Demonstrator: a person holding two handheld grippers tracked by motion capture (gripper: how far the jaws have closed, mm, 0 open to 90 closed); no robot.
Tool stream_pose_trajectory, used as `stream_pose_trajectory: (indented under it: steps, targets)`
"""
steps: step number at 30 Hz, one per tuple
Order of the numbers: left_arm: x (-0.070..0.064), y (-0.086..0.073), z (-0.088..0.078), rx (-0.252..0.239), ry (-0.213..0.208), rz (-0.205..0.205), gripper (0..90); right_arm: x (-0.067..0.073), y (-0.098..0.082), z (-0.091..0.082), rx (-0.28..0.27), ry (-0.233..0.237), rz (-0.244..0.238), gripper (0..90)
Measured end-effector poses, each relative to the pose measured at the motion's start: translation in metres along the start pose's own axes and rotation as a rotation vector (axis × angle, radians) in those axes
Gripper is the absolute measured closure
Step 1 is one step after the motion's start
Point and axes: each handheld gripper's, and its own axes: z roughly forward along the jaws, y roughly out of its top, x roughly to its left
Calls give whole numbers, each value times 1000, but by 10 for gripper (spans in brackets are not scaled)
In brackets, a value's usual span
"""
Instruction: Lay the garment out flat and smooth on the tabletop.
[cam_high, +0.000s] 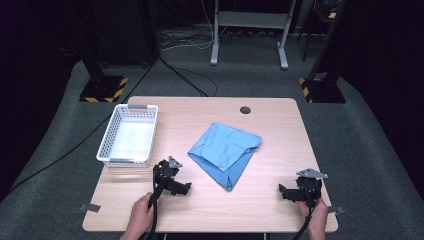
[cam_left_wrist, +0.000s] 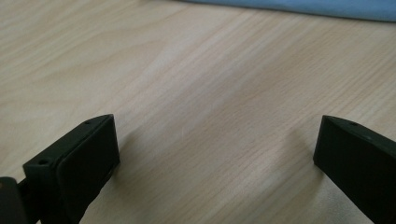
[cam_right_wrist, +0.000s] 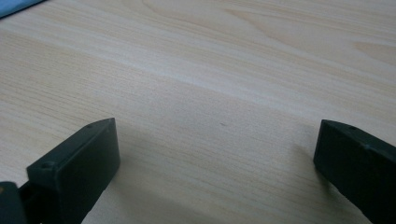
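Writing: I can read no brand or label on anything here.
Basket (cam_high: 111, 132): white, far left on the table (cam_high: 280, 135), nothing lying in it.
Left gripper (cam_high: 186, 189): I hold it low over bare wood just in front of the basket, jaws spread wide, nothing between them.
Cloth (cam_high: 226, 149): blue, folded, mid-table between my two grippers, apart from both.
Right gripper (cam_high: 283, 192): near the front right corner, jaws wide apart, gripping nothing.

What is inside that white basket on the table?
The white basket looks empty: its pale floor shows, with nothing lying in it. The strip just behind its near wall is hidden.
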Motion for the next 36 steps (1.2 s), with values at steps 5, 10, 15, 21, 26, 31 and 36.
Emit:
stream_pose_trajectory:
  steps: [5, 10, 15, 21, 26, 31, 36]
  targets:
    - [0, -12, -2, -81, 6, -2, 0, 1, 0, 0, 0, 4, -5, 0]
    - [-3, -7, 2, -83, 34, -38, 0, 4, 4, 3, 8, 7, -3, 0]
    - [-9, 5, 8, -93, 37, -75, 6, 29, 20, 12, -5, 31, -31, 0]
    - [-12, 33, 13, -206, 7, -109, 9, 71, 63, 35, -29, 116, -44, 0]
    - [-18, 64, 28, -226, -29, -66, 7, 90, 88, 51, -36, 130, -59, 0]
    - [-21, 88, 55, -192, -34, -39, 3, 108, 119, 72, -56, 114, -83, 0]
    - [-24, 90, 77, -116, -26, -21, 4, 118, 126, 99, 36, 114, -114, 0]
